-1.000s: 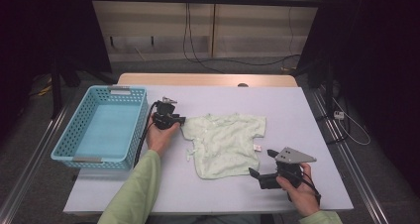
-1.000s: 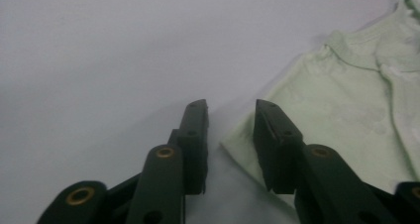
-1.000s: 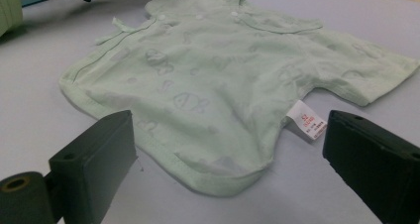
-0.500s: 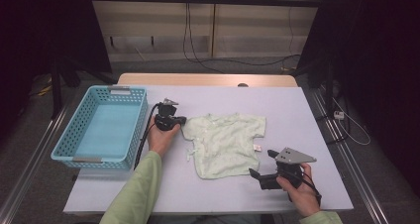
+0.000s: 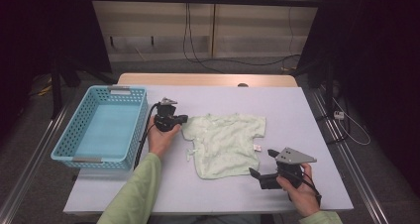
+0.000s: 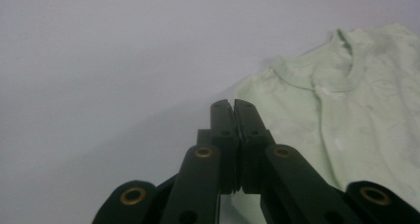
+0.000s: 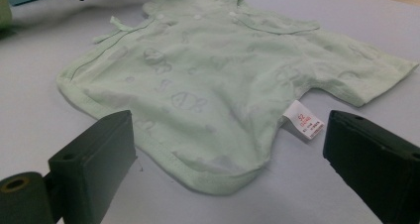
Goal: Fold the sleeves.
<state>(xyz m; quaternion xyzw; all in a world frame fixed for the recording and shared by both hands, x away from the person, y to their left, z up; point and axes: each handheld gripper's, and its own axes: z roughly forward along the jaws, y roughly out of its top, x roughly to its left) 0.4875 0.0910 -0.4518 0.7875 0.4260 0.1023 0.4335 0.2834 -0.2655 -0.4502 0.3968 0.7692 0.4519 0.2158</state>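
Note:
A pale green baby shirt [image 5: 228,142] lies flat on the lavender table [image 5: 297,110]. My left gripper [image 5: 184,119] rests at the shirt's left sleeve. In the left gripper view its jaws [image 6: 233,105] are pressed together at the edge of the shirt [image 6: 356,110], and I see no cloth between them. My right gripper [image 5: 262,163] is held at the shirt's lower right corner. Its jaws [image 7: 230,130] stand wide open on either side of the hem of the shirt [image 7: 223,70], near a white label [image 7: 303,120].
A light blue plastic basket [image 5: 64,144] stands on the left part of the table, close beside my left hand. Black cables trail from both grippers. The table's front edge runs just below the right hand.
The left gripper has edged slightly toward the shirt's sleeve. The right hand and the shirt lie as before.

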